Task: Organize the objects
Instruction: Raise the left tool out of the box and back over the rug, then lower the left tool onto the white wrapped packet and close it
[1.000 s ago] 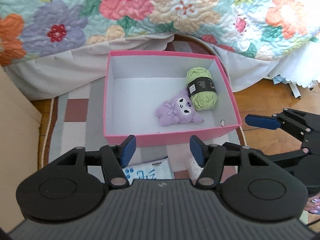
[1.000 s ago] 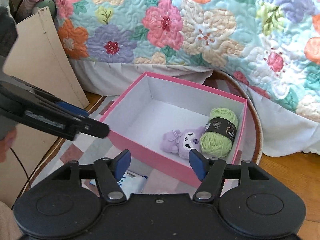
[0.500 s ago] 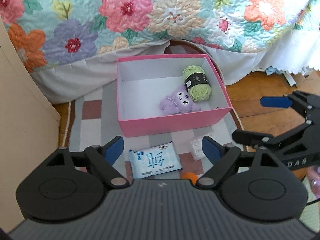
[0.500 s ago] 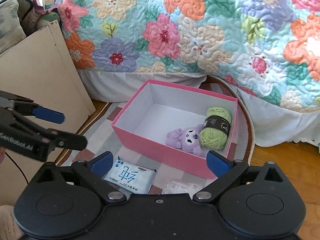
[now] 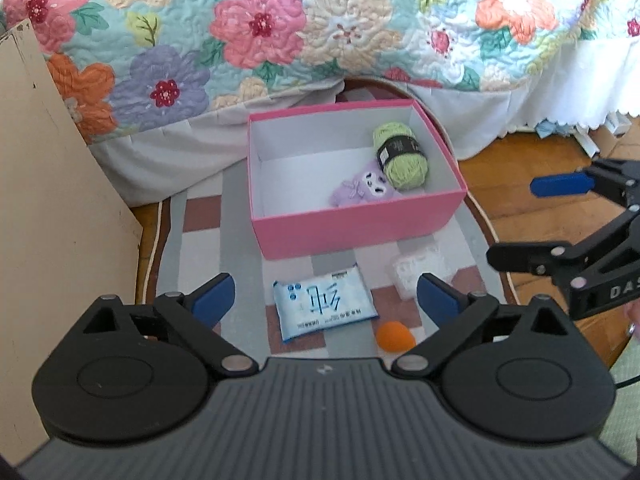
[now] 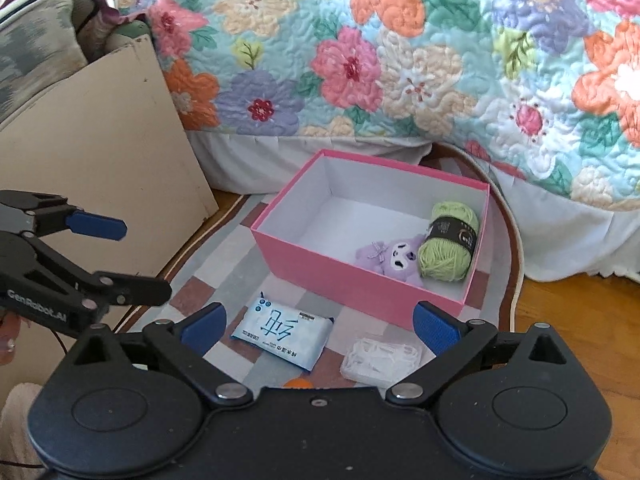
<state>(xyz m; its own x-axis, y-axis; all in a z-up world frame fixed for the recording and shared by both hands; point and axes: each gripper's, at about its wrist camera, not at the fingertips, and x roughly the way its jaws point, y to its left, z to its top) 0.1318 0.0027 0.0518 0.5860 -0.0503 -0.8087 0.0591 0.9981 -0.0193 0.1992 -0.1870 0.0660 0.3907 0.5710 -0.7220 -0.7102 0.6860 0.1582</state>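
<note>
Floral quilt (image 5: 320, 28) hangs over the bed edge above a checked rug (image 5: 236, 248) on the wooden floor. Pink box (image 5: 356, 228) sits on the rug, open-topped; inside, at its right end, green yarn ball (image 5: 402, 156) lies touching the purple plush toy (image 5: 362, 188). On the rug just in front of the box: blue wet-wipe pack (image 5: 324, 306), white packet (image 5: 418, 274) to its right, small orange ball (image 5: 395, 336) nearest the camera. Left gripper (image 5: 324, 300): fingers opening, nothing between them, hovering over the wipe pack. Right gripper (image 6: 318, 326): fingers spread wide, empty.
</note>
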